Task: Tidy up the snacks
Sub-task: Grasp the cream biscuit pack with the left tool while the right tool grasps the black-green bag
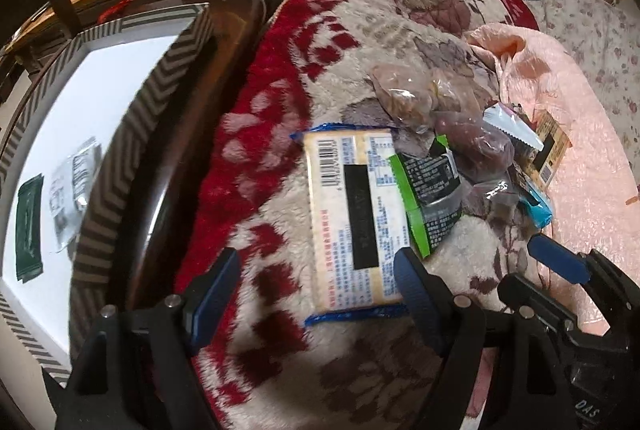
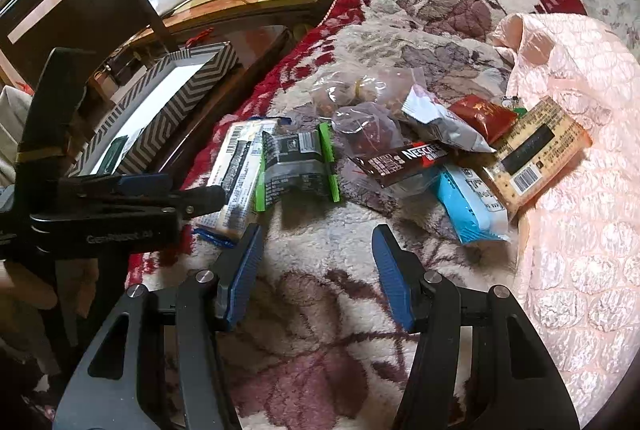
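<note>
Cracker packet, cream with blue crimped ends [image 1: 354, 220], lies between the left tool's [image 1: 316, 292] spread fingers; square them across its width before clamping. Right tool [image 2: 316, 272] hangs released.

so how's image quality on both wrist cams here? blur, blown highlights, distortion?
Left wrist: the white floor of the box is blown out, the two packets in it are soft, and the barcode on the cream cracker pack stays readable; straight edges bow strongly. Right wrist: sharper, the Nescafe stick lettering reads clearly; the pink quilted cover is overexposed, and the corners vignette to black.
</note>
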